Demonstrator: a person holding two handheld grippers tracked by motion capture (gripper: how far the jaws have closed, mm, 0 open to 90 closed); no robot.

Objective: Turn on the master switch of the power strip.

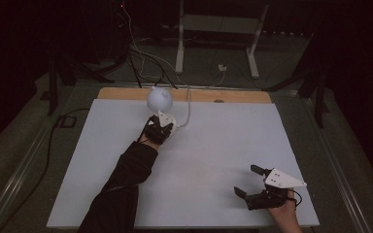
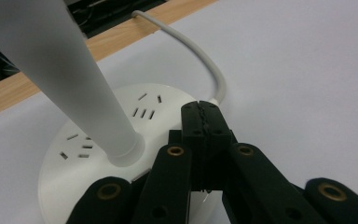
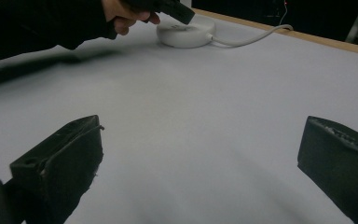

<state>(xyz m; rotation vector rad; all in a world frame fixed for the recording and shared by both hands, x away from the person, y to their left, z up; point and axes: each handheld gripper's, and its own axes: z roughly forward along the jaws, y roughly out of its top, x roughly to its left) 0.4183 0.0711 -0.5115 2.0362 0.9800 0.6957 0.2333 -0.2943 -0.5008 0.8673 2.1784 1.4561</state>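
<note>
White sheeting covers the desk (image 1: 199,160), with a strip of bare wood along its far edge, in the high view. Near that far edge stands a small lamp with a round white head (image 1: 159,98) on a round white base (image 1: 169,119), and a white cord (image 1: 188,109) curves from the base off toward the back. The left gripper (image 1: 161,130) sits right at the near side of the base, held by a hand in a dark sleeve (image 1: 121,189). The right gripper (image 1: 251,182) lies well apart, near the front right corner of the desk, its fingers spread wide with nothing between them. In the left gripper view the two black fingers (image 2: 200,122) are pressed together, tips meeting over the edge of the base (image 2: 74,163), which carries several groups of socket slots; the lamp's white stem (image 2: 79,88) rises from the middle of the base, just to the left of the fingers, and the cord (image 2: 200,60) runs away to the wooden edge. In the right gripper view the fingers (image 3: 60,161) stand far apart above bare white desk (image 3: 205,140), and the base (image 3: 186,31) with its cord (image 3: 251,38) shows far off, the other hand (image 3: 128,16) just beside it.
</note>
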